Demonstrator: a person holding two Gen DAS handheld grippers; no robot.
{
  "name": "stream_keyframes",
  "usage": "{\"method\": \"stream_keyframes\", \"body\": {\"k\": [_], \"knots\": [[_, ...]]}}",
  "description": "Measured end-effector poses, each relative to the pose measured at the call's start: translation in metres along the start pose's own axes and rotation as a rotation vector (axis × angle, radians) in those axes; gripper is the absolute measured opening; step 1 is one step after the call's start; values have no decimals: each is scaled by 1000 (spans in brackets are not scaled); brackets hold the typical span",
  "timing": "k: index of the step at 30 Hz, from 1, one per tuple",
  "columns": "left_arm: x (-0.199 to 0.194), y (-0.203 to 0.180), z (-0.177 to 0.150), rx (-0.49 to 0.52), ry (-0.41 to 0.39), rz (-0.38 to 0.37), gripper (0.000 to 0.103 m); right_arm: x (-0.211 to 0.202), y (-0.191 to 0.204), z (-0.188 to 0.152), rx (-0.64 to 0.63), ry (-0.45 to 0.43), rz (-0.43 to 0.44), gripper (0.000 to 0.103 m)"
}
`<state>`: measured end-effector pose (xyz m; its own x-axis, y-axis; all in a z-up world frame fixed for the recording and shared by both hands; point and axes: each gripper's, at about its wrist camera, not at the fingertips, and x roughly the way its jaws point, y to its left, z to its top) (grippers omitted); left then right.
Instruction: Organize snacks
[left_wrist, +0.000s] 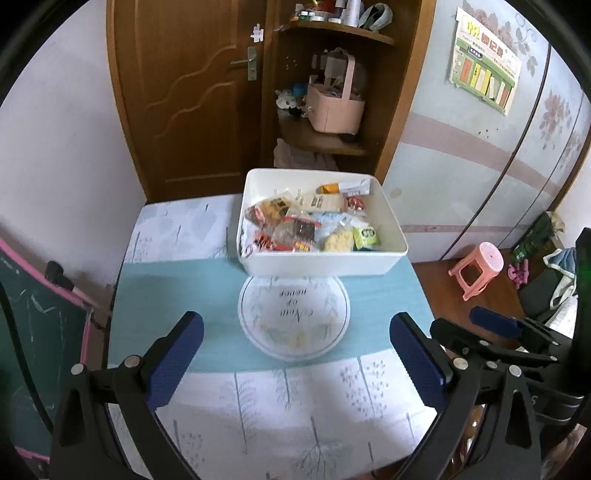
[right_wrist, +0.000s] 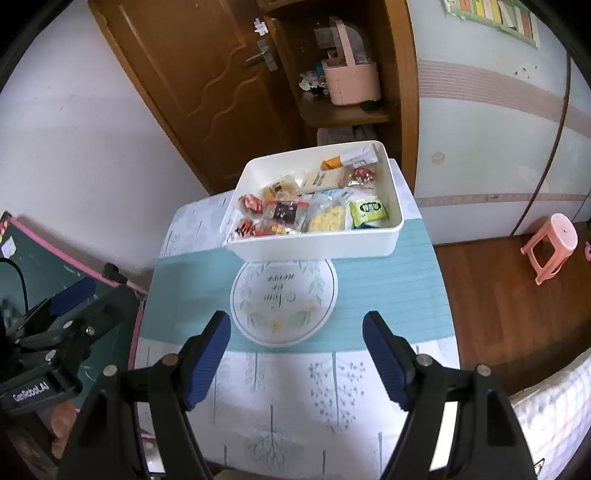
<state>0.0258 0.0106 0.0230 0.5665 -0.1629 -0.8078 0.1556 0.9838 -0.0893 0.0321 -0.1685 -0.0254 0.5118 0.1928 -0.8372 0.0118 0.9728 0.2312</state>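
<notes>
A white box (left_wrist: 321, 264) (right_wrist: 314, 247) full of wrapped snacks stands at the far side of the table. Among them are a green packet (left_wrist: 365, 236) (right_wrist: 369, 210) and a yellow cake in clear wrap (left_wrist: 338, 242) (right_wrist: 327, 218). Just in front of the box lies an empty round white plate (left_wrist: 293, 343) (right_wrist: 284, 332) with a leaf print and lettering. My left gripper (left_wrist: 296, 318) hovers open above the near side of the plate, holding nothing. My right gripper (right_wrist: 296, 317) is open beside it, also with nothing between its fingers. Each gripper shows at the edge of the other's view (left_wrist: 458, 321) (right_wrist: 99, 290).
The table (left_wrist: 177, 295) carries a teal and white tree-print cloth. Behind it are a wooden door and a corner shelf with a pink basket (left_wrist: 334, 107). A pink stool (right_wrist: 552, 247) stands on the floor at right, a green chalkboard (left_wrist: 33, 314) at left.
</notes>
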Motion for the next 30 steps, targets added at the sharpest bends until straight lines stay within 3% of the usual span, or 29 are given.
{"method": "stream_keyframes", "body": {"k": [10, 30], "knots": [[-17, 2, -27, -27, 49, 49, 100, -27, 11, -21, -10, -16, -17, 75], [-22, -4, -31, -30, 52, 106, 100, -39, 19, -26, -36, -37, -41, 75]]}}
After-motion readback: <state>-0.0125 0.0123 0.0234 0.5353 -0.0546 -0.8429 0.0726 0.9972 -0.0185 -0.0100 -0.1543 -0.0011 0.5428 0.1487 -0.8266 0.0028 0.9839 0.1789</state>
